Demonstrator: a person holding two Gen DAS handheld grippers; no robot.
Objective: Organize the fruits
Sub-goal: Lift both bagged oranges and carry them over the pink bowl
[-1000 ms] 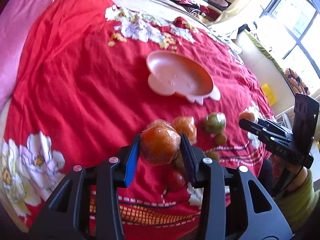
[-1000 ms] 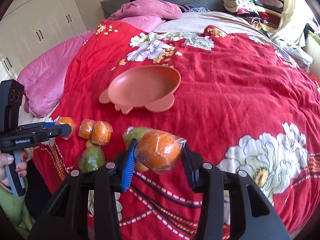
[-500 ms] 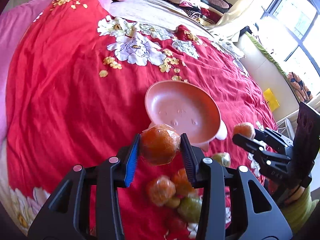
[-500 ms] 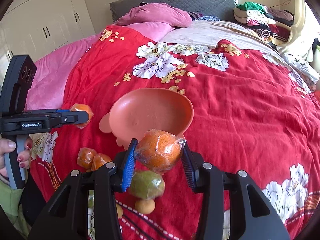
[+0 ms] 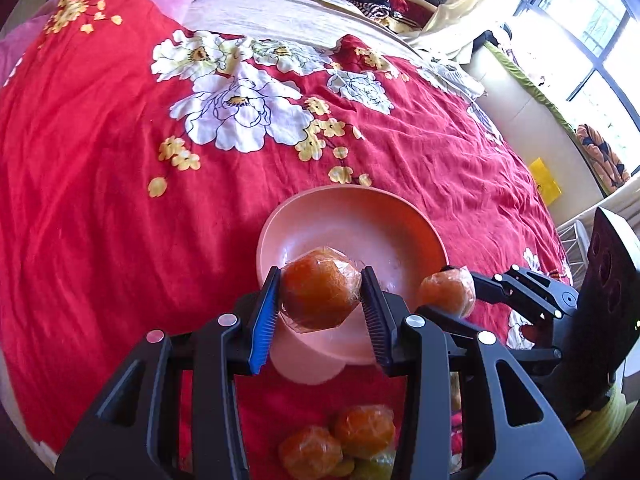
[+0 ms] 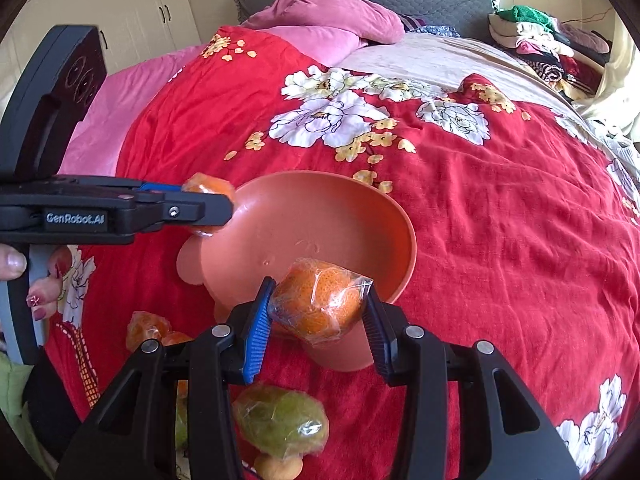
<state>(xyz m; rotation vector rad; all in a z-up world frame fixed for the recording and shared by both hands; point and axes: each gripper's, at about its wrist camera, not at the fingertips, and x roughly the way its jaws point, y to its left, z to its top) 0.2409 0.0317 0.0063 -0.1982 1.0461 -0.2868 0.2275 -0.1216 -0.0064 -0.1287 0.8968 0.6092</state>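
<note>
Carrying step, near its end: two wrapped oranges brought to the bowl [image 5: 416, 236], neither yet let go

Left gripper [image 5: 320, 300] pinching one orange [image 5: 318, 294] in clear film, pads pressed on both sides, held over the near part of the bowl as seen from the left wrist; from the right wrist that same gripper [image 6: 210, 210] seen at the bowl's left rim. Right gripper [image 6: 318, 306] pinching a second orange [image 6: 320, 300], also film-wrapped, over the near rim. Bowl pink, with small lobed feet, lying on the red bedspread [image 6: 500, 220], nothing in it so far. Height of either fruit above the bowl floor hard to judge through the fisheye

Left on the spread below the grippers: two more wrapped oranges [image 5: 336, 440], a green fruit [image 6: 280, 424] in film, and a small tan one [image 6: 280, 468] just beside it

Next, probably: ease each fruit a little further in over the bowl's hollow, lower it, then spread the jaws. Worth minding: loose film may cling to the ribbed pads, soft bedding lets the bowl tip if a rim is pressed, and the two tools close together could knock; releasing one at a time looks safer
</note>
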